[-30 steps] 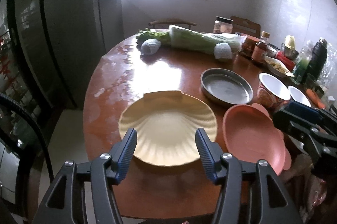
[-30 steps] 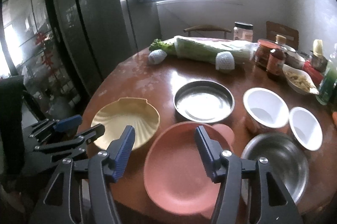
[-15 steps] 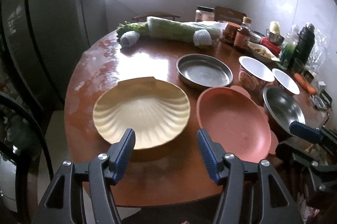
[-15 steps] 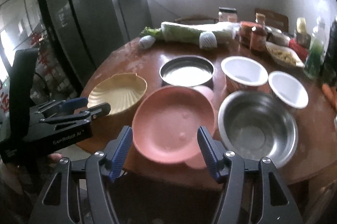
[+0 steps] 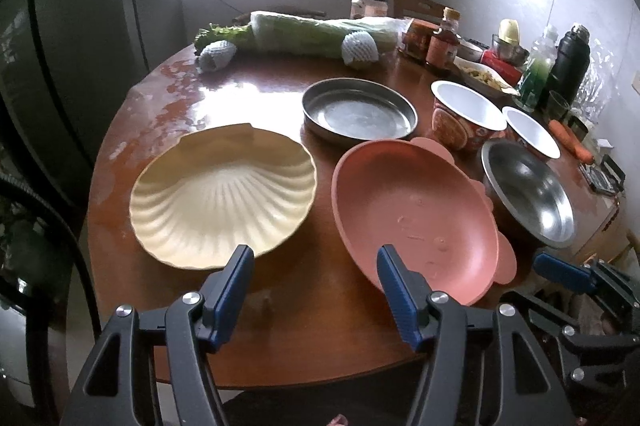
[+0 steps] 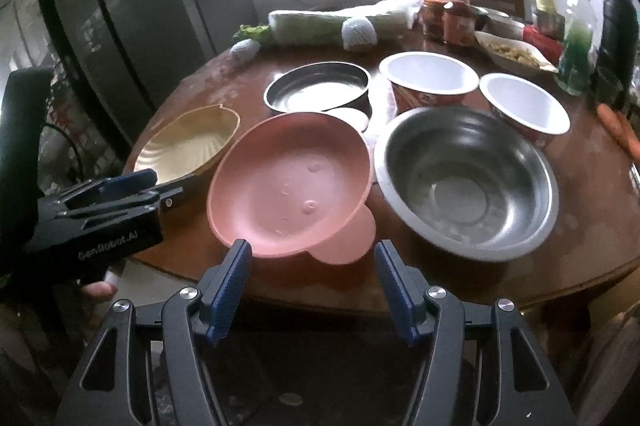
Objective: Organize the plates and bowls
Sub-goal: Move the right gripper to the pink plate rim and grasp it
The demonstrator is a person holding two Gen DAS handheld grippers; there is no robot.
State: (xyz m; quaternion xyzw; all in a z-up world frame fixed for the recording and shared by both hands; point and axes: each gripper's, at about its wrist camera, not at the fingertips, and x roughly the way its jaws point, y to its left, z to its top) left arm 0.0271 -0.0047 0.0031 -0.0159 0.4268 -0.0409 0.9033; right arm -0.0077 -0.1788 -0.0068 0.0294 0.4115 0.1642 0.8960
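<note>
Your left tongs point(image 5: 314, 290) are spread wide and hold nothing, hovering over the near edge of the round wooden counter point(image 5: 248, 93), between the cream shell-shaped plate point(image 5: 224, 195) on the left and the pink plate point(image 5: 416, 222) on the right. Your right tongs point(image 6: 312, 280) are spread just as wide and also hold nothing, poised just short of the pink plate's near rim, where that plate overhangs the counter edge a little.

From your right wrist view, the large steel bowl point(image 6: 466, 181) sits just right of the pink plate, their rims very close. Beyond them in the far row stand the shallow steel pan point(image 6: 318, 91), the big red-sided bowl with a white inside point(image 6: 428, 77), and the smaller white-lined bowl point(image 6: 524, 103) to its right.

Farther back lie a long cabbage point(image 5: 316, 33) and two foam-netted fruits point(image 5: 359, 49). Jars and bottles point(image 5: 442, 43) crowd the far right of the counter, with a carrot point(image 5: 570, 141) at the right edge.
</note>
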